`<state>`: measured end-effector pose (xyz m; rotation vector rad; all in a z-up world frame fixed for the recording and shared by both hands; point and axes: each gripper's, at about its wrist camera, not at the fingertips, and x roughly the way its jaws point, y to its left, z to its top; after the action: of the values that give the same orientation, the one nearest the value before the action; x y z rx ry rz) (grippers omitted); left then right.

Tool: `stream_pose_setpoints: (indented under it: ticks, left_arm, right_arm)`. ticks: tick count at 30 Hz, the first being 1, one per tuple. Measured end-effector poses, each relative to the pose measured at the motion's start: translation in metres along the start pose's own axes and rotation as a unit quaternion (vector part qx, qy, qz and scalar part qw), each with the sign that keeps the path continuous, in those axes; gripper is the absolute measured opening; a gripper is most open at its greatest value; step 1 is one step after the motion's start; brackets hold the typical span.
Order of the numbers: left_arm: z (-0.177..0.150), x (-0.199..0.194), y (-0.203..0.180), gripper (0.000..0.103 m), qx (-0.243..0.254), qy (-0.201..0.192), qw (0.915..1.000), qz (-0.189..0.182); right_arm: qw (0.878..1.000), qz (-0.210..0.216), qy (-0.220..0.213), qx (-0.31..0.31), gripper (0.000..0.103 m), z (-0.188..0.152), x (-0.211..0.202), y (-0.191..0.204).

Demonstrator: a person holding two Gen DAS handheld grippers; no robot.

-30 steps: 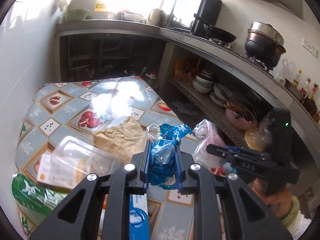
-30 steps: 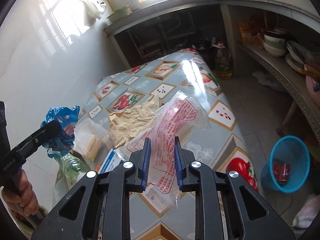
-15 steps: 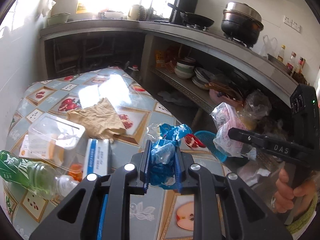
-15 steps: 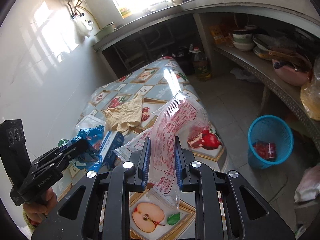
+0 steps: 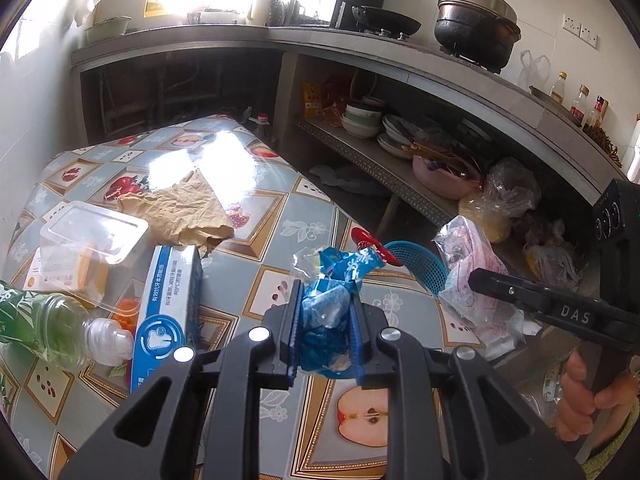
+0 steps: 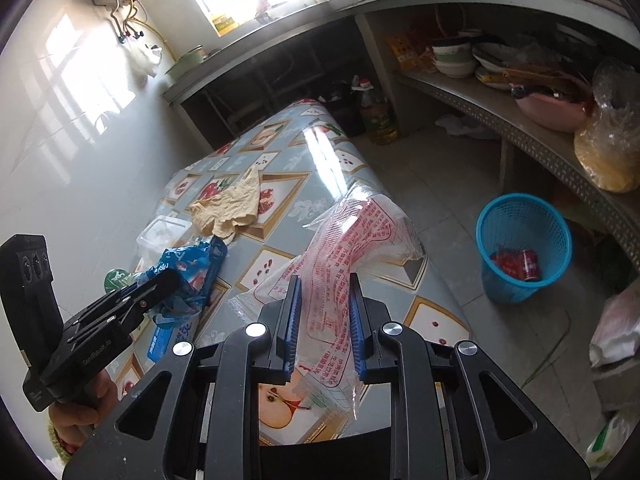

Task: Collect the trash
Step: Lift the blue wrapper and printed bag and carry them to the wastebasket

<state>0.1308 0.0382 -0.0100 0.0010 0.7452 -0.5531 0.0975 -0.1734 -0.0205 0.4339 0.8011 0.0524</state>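
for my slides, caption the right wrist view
Right hand-held gripper holds a clear red-printed bag above the table, blue basket on the floor.

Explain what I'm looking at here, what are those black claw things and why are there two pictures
There is no robot here: a person holds a hand-operated two-finger clamp in each hand. Each clamp carries a wide-angle camera looking along its fingers, hence two pictures of the same kitchen.

One picture is from the left gripper, shut on a crumpled blue wrapper. The other is from the right gripper, shut on a clear plastic bag with red print. Each gripper also shows in the other's picture.

On the table with a fruit-patterned cloth lie a crumpled brown paper, a clear plastic box, a blue and white carton and a green bottle. A blue wastebasket stands on the floor beside the table, with red cans inside.
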Motion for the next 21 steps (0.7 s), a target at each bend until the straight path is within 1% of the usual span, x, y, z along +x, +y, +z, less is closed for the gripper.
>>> stream_pose_setpoints:
  ticks: [5, 9, 16, 21]
  left_arm:
    - [-0.004, 0.006, -0.002, 0.019, 0.0, 0.009, 0.9999, -0.005]
    - [-0.003, 0.01, -0.006, 0.019, 0.002, 0.013, 0.9999, -0.01]
    - [0.003, 0.019, -0.015, 0.019, 0.008, 0.018, 0.9996, -0.018]
    - [0.013, 0.028, -0.025, 0.019, 0.016, 0.022, 0.9992, -0.029]
  right_arm:
    - [1.0, -0.007, 0.004, 0.006, 0.021, -0.008, -0.003, -0.005]
    - [1.0, -0.011, 0.0, 0.01, 0.021, -0.008, -0.007, -0.01]
    - [1.0, -0.01, -0.005, 0.018, 0.021, -0.005, -0.009, -0.019]
    - [0.999, -0.015, -0.016, 0.03, 0.021, -0.002, -0.015, -0.034]
